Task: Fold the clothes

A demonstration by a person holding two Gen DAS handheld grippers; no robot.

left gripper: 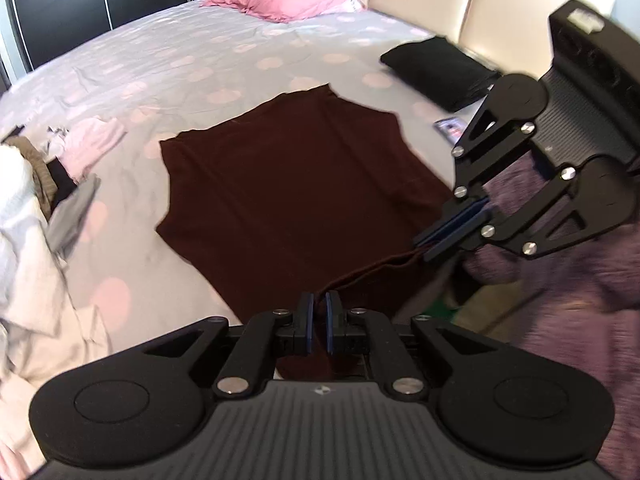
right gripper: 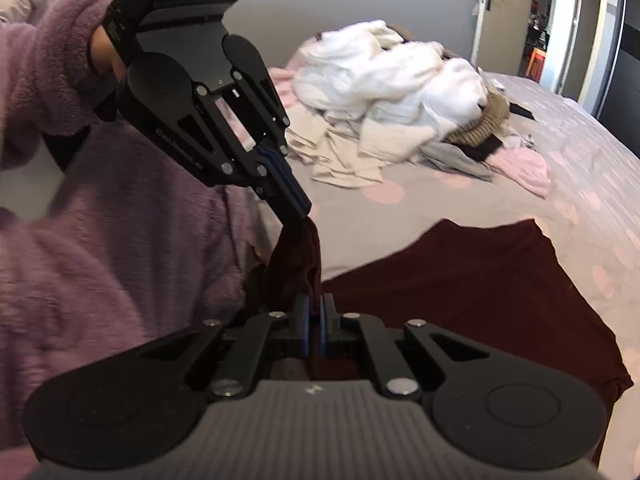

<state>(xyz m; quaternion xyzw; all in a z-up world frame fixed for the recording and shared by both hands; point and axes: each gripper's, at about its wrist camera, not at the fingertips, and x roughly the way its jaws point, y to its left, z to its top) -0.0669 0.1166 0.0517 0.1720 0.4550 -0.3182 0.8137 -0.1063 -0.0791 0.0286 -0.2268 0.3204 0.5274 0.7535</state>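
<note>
Your left gripper [left gripper: 319, 304] tips down at the bed, and its blue pads are pinched tight on the near edge of the dark red shirt [left gripper: 296, 184]. In the right wrist view it reaches down from your fuzzy purple sleeve [right gripper: 60, 80], with a bunch of soft red cloth hanging from its tips. Just beside it, your right gripper [right gripper: 315, 312] also tips down, and its pads are squeezed on the same edge. The thin edge runs tight between the two grippers. Ahead of both, the rest of the shirt lies flat and smooth on the grey bedsheet [left gripper: 224, 60] with pink dots. Far off to your left gripper's left sits a lumpy pile of white clothes [right gripper: 396, 80].
</note>
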